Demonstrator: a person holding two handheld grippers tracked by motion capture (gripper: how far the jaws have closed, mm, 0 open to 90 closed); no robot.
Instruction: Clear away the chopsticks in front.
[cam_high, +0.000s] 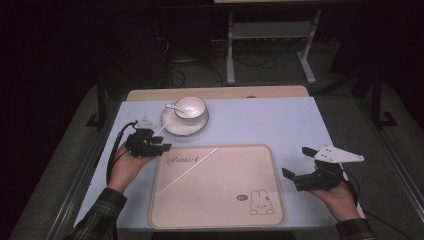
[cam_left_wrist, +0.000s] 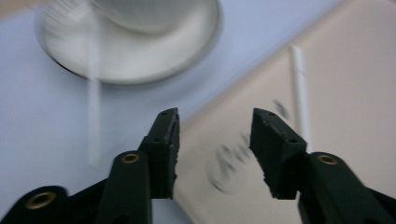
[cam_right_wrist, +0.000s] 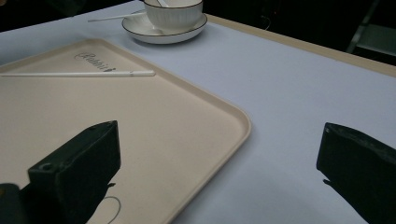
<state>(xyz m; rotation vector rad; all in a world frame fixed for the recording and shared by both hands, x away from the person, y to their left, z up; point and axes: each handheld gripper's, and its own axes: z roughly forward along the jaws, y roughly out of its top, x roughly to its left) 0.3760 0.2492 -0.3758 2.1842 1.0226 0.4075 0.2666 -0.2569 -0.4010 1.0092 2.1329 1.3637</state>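
A beige tray (cam_high: 260, 165) printed with a rabbit lies at the table's front centre. One thin white stick (cam_high: 187, 171) lies slantwise across its left half. A second white stick (cam_high: 165, 123) leans on the rim of a white saucer (cam_high: 185, 127), which carries a white cup (cam_high: 190, 106) with a small spoon (cam_high: 172, 106). My left gripper (cam_high: 152, 142) hovers just left of the tray's far left corner, below the saucer. In the left gripper view it (cam_left_wrist: 215, 135) is open with nothing between its fingers. My right gripper (cam_high: 295, 162) stands open and empty beside the tray's right edge.
A pale blue cloth (cam_high: 280, 120) covers the table, and a wooden edge (cam_high: 215, 93) shows at the back. Beyond it stand a metal frame (cam_high: 270, 45) and floor cables. Bare cloth lies right of the saucer and behind the tray.
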